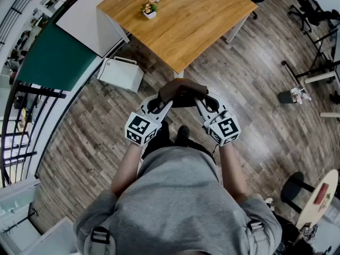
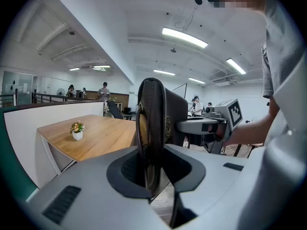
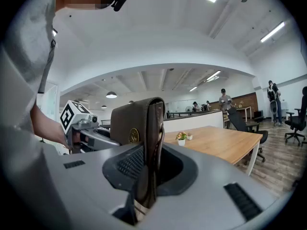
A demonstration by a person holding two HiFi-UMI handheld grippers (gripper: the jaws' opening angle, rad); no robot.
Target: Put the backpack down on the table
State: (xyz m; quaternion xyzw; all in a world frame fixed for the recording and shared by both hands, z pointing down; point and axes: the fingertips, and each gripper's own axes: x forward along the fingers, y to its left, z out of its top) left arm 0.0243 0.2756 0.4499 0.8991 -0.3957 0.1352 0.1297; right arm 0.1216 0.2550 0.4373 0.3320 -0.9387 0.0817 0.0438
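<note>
A dark brown leather backpack [image 1: 182, 92] hangs in the air between my two grippers, just short of the wooden table's [image 1: 180, 31] near corner. My left gripper [image 1: 161, 102] is shut on its left edge, which stands upright between the jaws in the left gripper view [image 2: 152, 128]. From the other side, my right gripper [image 1: 205, 102] is shut on the right edge [image 3: 144, 128]. Each gripper view shows the opposite gripper beyond the bag: the right gripper [image 2: 211, 126] and the left gripper [image 3: 84, 128]. A gold round emblem shows on the bag's side.
A small white pot of flowers [image 1: 150, 8] stands on the table's far side. A white box [image 1: 121, 73] sits on the wood floor left of the table, beside a white partition [image 1: 85, 20]. Office chairs [image 1: 313, 9] stand at the right, and a round table [image 1: 319, 198] at the lower right.
</note>
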